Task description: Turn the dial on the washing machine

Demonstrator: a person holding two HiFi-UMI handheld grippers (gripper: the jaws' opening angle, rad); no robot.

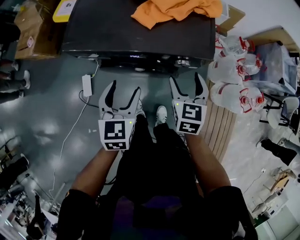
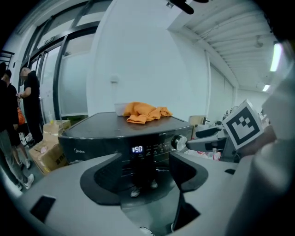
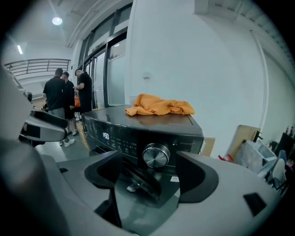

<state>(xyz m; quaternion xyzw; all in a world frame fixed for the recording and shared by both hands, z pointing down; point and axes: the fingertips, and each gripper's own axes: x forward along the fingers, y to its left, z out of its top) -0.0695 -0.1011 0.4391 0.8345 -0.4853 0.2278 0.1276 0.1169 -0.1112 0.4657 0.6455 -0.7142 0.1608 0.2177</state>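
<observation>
- Head view: the washing machine (image 1: 117, 33) sits at the far side with an orange cloth (image 1: 178, 10) dumped on top. Both tools hang just short of its front edge. The left gripper (image 1: 124, 93) and right gripper (image 1: 186, 86) both have jaws spread wide with nothing in them. The dial (image 1: 182, 61) is at the right end of the front panel, pretty much straight ahead of the right one
- Left gripper view: the jaws are wide apart and empty, and this one faces the lit display (image 2: 137, 149). The dial sits off to its right, level with the right gripper's tip, so this hand is the worse pick
- Right gripper view: the jaws are open and the dial (image 3: 156, 155) is dead centre in the gap but further off, with no pad touching it. Its axis pokes straight out of the panel toward the tool, so I'd guess it just needs a push forward, a squeeze, then a twist
</observation>
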